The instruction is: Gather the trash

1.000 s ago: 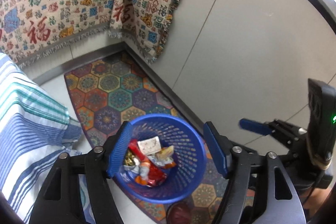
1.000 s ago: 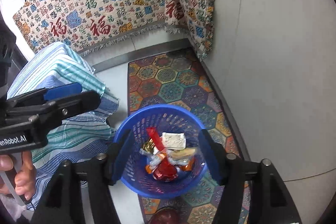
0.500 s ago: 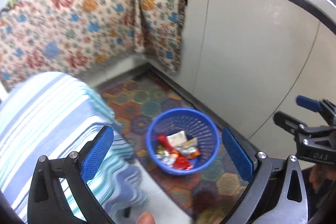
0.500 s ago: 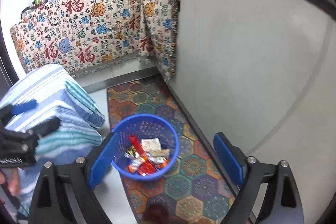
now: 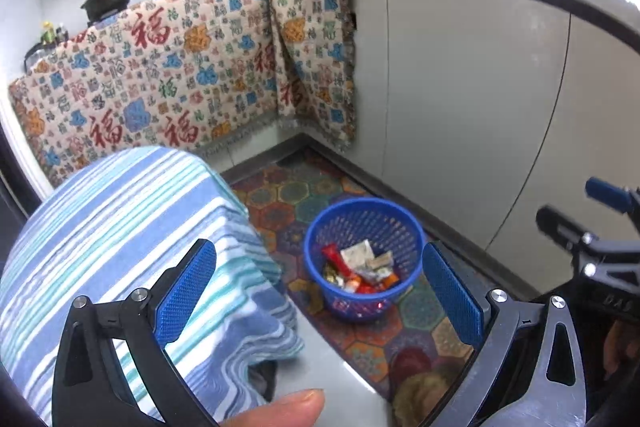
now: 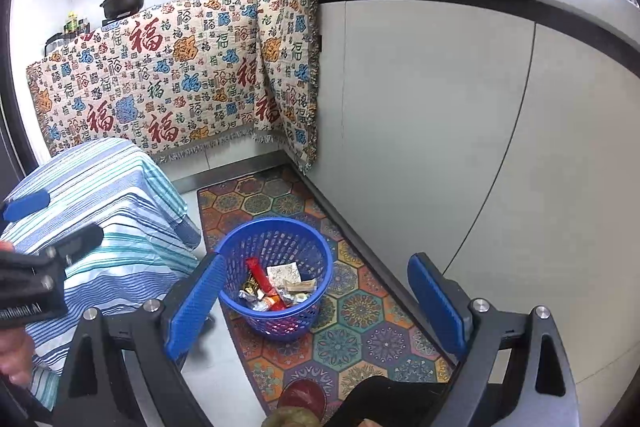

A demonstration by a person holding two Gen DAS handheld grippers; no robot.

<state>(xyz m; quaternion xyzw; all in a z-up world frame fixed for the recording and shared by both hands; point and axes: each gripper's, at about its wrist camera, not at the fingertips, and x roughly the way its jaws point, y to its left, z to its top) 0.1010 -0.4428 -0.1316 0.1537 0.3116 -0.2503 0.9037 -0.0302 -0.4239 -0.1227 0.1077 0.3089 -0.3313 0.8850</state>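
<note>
A blue plastic basket point(image 5: 362, 223) stands on the patterned rug and holds several wrappers point(image 5: 358, 265), one of them red. It also shows in the right wrist view point(image 6: 276, 239) with the wrappers point(image 6: 276, 287) inside. My left gripper point(image 5: 318, 291) is open and empty, held high above the floor, the basket between its fingers in view. My right gripper point(image 6: 316, 303) is open and empty, also high above the basket. The right gripper shows at the right edge of the left wrist view point(image 5: 592, 219).
A table under a blue striped cloth point(image 5: 116, 219) stands left of the basket. Grey cabinets point(image 6: 440, 127) run along the right. A patterned cloth point(image 6: 168, 79) hangs over the far counter with pans on top. The hexagon rug point(image 6: 360, 327) covers the floor.
Both grippers have risen and pulled back from the basket, which looks smaller now. Both sets of jaws have opened wider.
</note>
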